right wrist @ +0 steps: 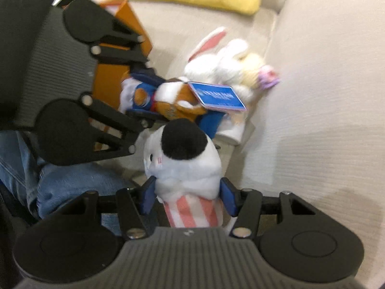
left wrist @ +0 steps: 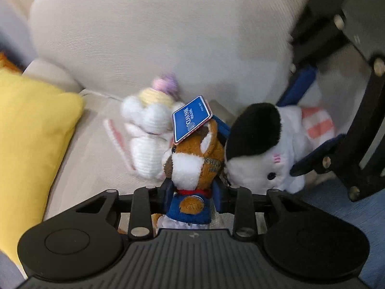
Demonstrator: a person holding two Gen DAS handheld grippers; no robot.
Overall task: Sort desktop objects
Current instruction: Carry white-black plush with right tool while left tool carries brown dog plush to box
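My left gripper (left wrist: 192, 190) is shut on a brown and white plush animal (left wrist: 192, 161) in a blue shirt with a blue paper tag (left wrist: 191, 119). It also shows in the right wrist view (right wrist: 168, 98), where the left gripper (right wrist: 144, 96) comes in from the left. My right gripper (right wrist: 187, 196) is shut on a white plush (right wrist: 182, 166) with a black patch and pink striped bottom; it also shows in the left wrist view (left wrist: 262, 149). Both toys hang just above a beige sofa seat (left wrist: 96, 149). A white bunny plush (left wrist: 146, 132) lies on the seat just behind them.
A yellow cushion (left wrist: 31, 139) lies at the left of the seat. The beige backrest (left wrist: 156, 36) rises behind the toys. An orange box (right wrist: 113, 77) stands behind the left gripper. A knee in blue jeans (right wrist: 72, 183) is close at lower left.
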